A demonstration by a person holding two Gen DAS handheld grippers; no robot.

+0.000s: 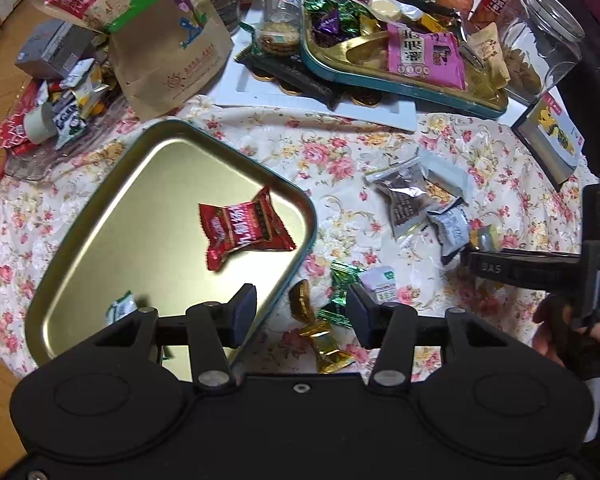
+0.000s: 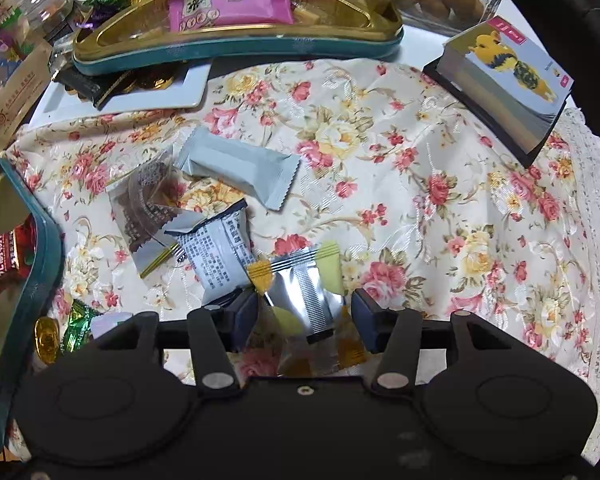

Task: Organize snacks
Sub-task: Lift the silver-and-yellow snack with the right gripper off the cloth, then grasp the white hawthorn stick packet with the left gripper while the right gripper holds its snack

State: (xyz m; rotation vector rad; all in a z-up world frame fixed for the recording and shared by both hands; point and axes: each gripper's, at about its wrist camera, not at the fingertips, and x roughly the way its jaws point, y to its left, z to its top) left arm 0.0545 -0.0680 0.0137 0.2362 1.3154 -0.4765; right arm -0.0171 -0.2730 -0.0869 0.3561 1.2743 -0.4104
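A gold tray with a teal rim (image 1: pixel 100 208) holds a red packet (image 1: pixel 246 232) and a small green-white sweet (image 1: pixel 120 308). My left gripper (image 1: pixel 302 308) hangs open over the tray's right edge, above a gold candy (image 1: pixel 324 344) and a green candy (image 1: pixel 340 292), gripping nothing. My right gripper (image 2: pixel 304 312) is open and straddles a silver-and-yellow packet (image 2: pixel 304 292) lying on the floral cloth. A gap shows beside its right pad. Just beyond lie a black-white packet (image 2: pixel 216 256), a clear brown packet (image 2: pixel 148 208) and a grey packet (image 2: pixel 236 168).
A second teal-rimmed tray (image 2: pixel 236 50) piled with snacks sits at the back on a white board (image 1: pixel 320 104). A clear jar (image 1: pixel 540 48), a box of cards (image 2: pixel 512 80), a brown paper bag (image 1: pixel 160 40) and a heap of wrappers (image 1: pixel 60 112) ring the cloth.
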